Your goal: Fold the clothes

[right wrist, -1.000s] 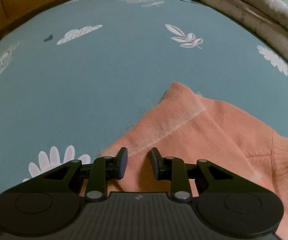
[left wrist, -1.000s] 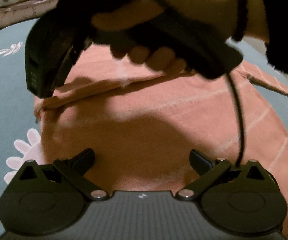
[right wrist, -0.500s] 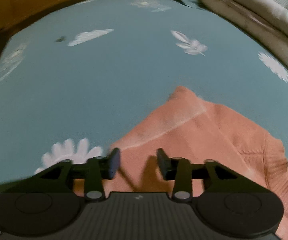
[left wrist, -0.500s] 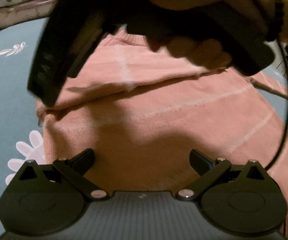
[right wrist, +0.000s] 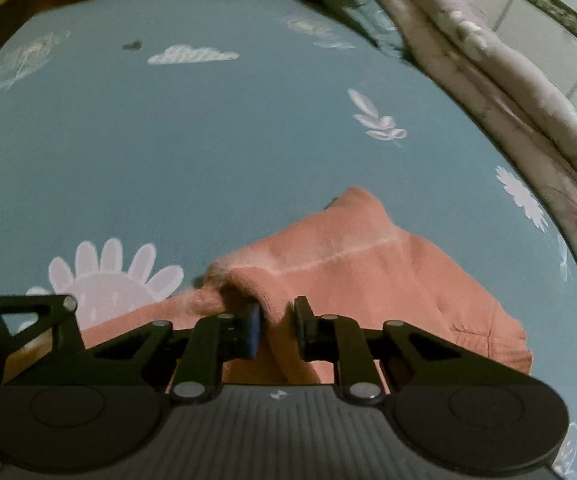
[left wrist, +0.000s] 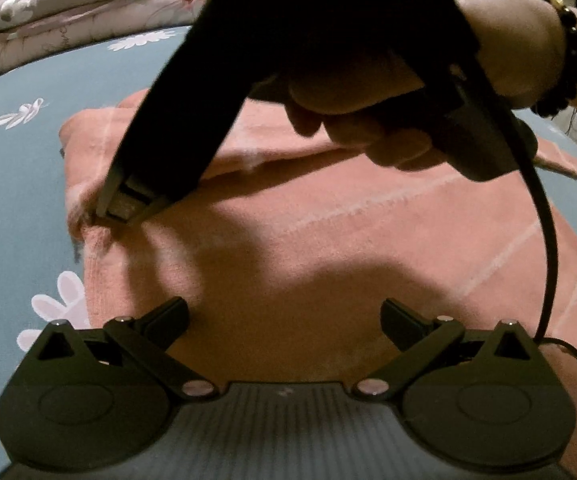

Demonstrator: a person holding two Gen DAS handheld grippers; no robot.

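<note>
A salmon-pink sweater lies spread flat on a teal bedsheet printed with white flowers and clouds; no container shows in either view. The left gripper hangs over the sweater with its jaws wide apart and nothing between them, the knit lying just ahead of and beneath both fingertips. The right gripper, held in a hand wearing a beaded bracelet, has its jaws closing on a raised fold at the sweater's edge, the fabric bunched between the two pads. Beyond the right jaws a folded quilt lies along the sheet's far side.
</note>
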